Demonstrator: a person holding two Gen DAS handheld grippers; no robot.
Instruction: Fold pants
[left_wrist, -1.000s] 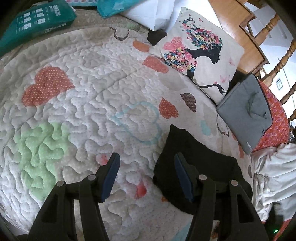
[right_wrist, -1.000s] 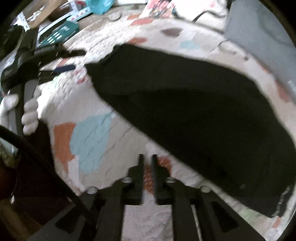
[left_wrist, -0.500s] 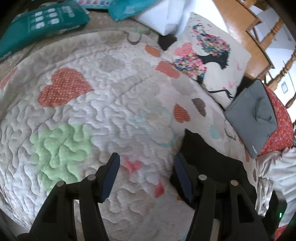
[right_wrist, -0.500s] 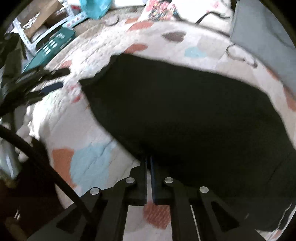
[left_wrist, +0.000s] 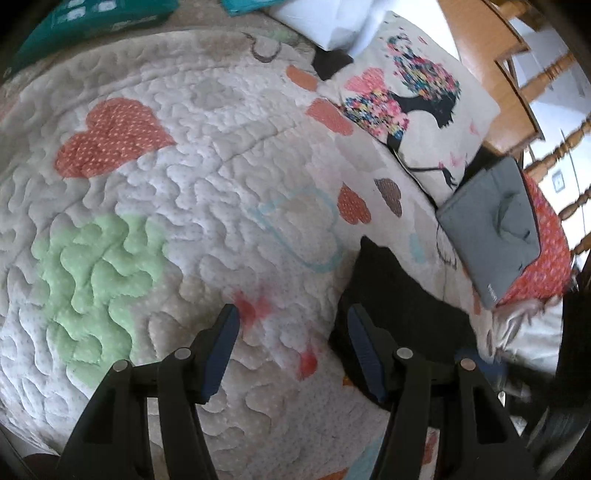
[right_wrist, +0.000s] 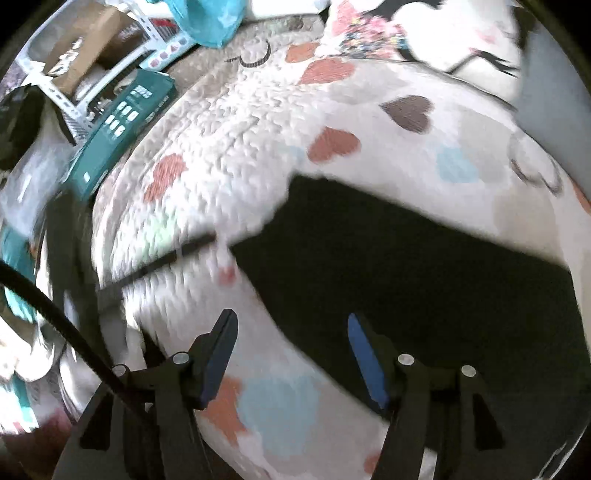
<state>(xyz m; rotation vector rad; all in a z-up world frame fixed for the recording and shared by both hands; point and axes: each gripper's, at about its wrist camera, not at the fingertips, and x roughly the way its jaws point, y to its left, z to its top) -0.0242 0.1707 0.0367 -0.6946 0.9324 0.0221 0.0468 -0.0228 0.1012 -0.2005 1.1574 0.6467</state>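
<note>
The black pants (right_wrist: 424, 273) lie folded flat on the heart-patterned quilt (left_wrist: 192, 177). In the left wrist view the pants (left_wrist: 402, 295) show at the lower right, partly behind my right finger. My left gripper (left_wrist: 291, 325) is open and empty above the quilt, just left of the pants' edge. My right gripper (right_wrist: 291, 328) is open and empty, over the near left edge of the pants. The view is blurred by motion.
A printed pillow (left_wrist: 402, 92) and a grey bag (left_wrist: 498, 229) lie at the far right of the bed. A teal box (right_wrist: 118, 125) sits at the bed's left edge, also at the top left of the left wrist view (left_wrist: 92, 18). Wooden chairs (left_wrist: 546, 74) stand behind.
My right gripper was shut and has opened, letting go near the pants' edge. My left gripper stayed open and drifted slightly away from the pants.
</note>
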